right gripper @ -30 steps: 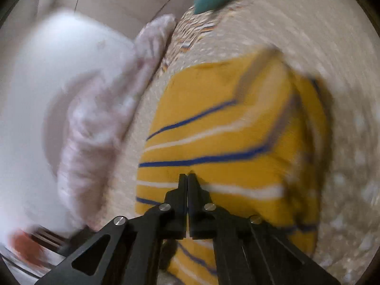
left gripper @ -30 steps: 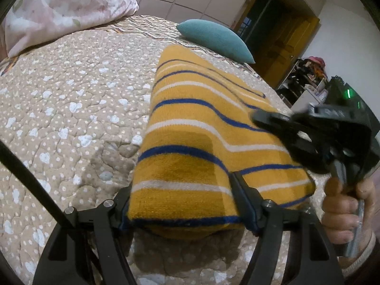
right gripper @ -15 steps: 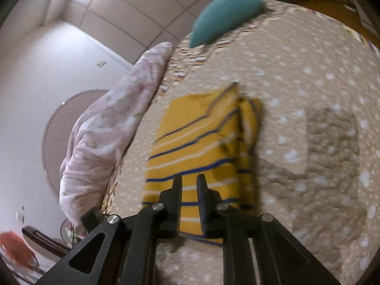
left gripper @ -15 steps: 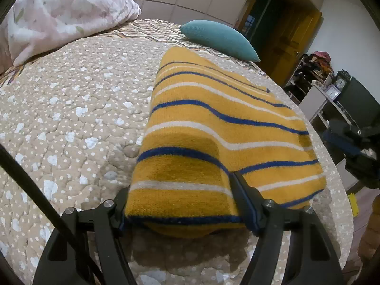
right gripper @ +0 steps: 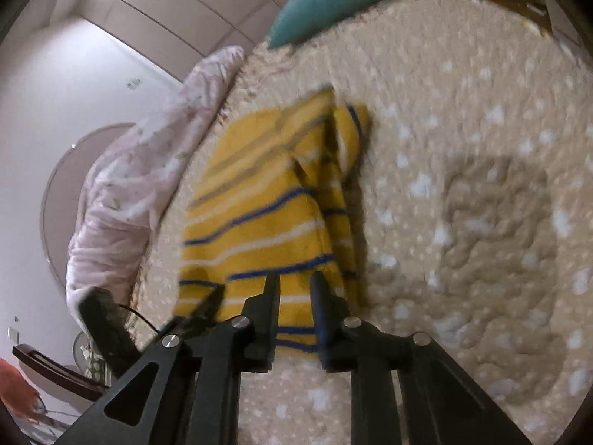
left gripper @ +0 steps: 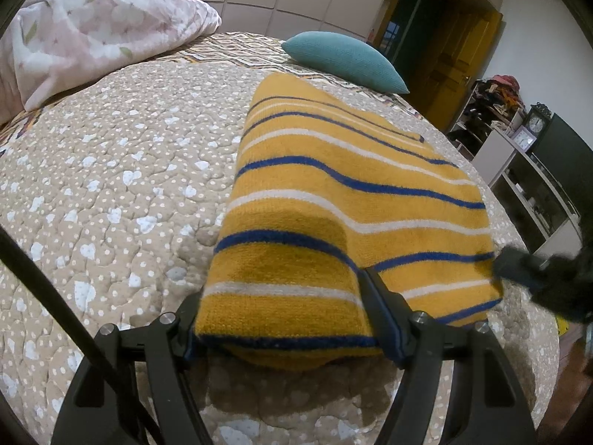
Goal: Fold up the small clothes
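Note:
A folded yellow garment with blue and white stripes [left gripper: 333, 200] lies on the beige quilted bed [left gripper: 111, 193]. My left gripper [left gripper: 292, 319] stands wide open around the garment's near edge, one finger on each side of the fold. The right gripper [left gripper: 541, 282] shows blurred at the garment's right corner in the left wrist view. In the right wrist view the garment [right gripper: 259, 200] lies ahead, and my right gripper [right gripper: 294, 289] is open a little just above its near edge, holding nothing.
A teal pillow [left gripper: 344, 59] lies at the far end of the bed. A pink floral duvet [left gripper: 85, 37] is heaped at the far left. A doorway and shelves [left gripper: 519, 141] stand to the right beyond the bed's edge.
My right gripper has let go of the garment, opened and pulled back off to the right, then come back near the right corner. The left gripper has stayed in place.

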`<state>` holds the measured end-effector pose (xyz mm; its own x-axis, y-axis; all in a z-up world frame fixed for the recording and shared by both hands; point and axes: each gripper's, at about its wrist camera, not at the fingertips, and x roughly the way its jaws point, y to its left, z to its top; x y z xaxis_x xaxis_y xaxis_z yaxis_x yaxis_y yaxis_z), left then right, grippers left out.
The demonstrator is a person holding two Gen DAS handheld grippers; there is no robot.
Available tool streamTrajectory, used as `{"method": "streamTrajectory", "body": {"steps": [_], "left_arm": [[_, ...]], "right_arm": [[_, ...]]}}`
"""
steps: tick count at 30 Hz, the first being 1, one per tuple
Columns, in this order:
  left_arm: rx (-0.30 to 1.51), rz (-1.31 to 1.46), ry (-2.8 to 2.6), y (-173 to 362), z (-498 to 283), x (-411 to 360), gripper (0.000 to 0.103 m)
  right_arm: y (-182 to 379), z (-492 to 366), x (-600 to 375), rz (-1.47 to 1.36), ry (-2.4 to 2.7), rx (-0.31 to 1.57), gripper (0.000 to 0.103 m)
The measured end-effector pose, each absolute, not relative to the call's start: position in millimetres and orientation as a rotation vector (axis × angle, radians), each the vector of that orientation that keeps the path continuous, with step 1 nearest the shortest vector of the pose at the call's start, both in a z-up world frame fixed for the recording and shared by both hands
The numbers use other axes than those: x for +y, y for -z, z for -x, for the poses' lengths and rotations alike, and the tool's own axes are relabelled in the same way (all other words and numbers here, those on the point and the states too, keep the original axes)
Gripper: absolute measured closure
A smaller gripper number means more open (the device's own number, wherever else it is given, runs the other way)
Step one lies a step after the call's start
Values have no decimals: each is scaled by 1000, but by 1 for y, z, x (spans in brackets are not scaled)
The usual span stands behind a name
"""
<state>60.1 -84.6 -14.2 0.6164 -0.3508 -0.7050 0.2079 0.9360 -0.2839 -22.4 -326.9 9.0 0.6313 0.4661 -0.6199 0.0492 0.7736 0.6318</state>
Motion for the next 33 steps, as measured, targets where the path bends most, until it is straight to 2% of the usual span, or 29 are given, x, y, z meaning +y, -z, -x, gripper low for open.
{"method": "streamTrajectory", "body": {"steps": [2, 5, 7, 10, 12, 15, 21, 23, 29, 33], "left_arm": [[847, 175, 320, 14, -60, -85, 31], [849, 173, 318, 14, -60, -85, 31], [870, 174, 319, 11, -61, -85, 31], [919, 191, 319, -10, -56, -74, 31], [869, 222, 329, -31, -52, -62, 31], [772, 125, 225, -56, -55, -55, 31], [891, -7, 165, -9, -80, -63, 30], [849, 14, 146, -5, -74, -58, 22], [847, 88, 148, 5, -75, -50, 14], [864, 143, 167, 10, -79, -43, 10]], "right_arm": [[-19, 23, -323, -643, -271, 833, 84], [-13, 13, -308, -579, -261, 864, 77], [8, 5, -298, -514, -222, 944, 76], [11, 13, -298, -481, -221, 915, 77], [9, 13, -297, -450, -225, 923, 77], [11, 10, -294, -424, -231, 923, 77], [8, 12, -290, -421, -211, 918, 76], [-6, 14, -286, -402, -199, 914, 75], [-54, -11, -276, -393, -214, 777, 75], [-54, -61, -263, -389, -247, 805, 75]]}}
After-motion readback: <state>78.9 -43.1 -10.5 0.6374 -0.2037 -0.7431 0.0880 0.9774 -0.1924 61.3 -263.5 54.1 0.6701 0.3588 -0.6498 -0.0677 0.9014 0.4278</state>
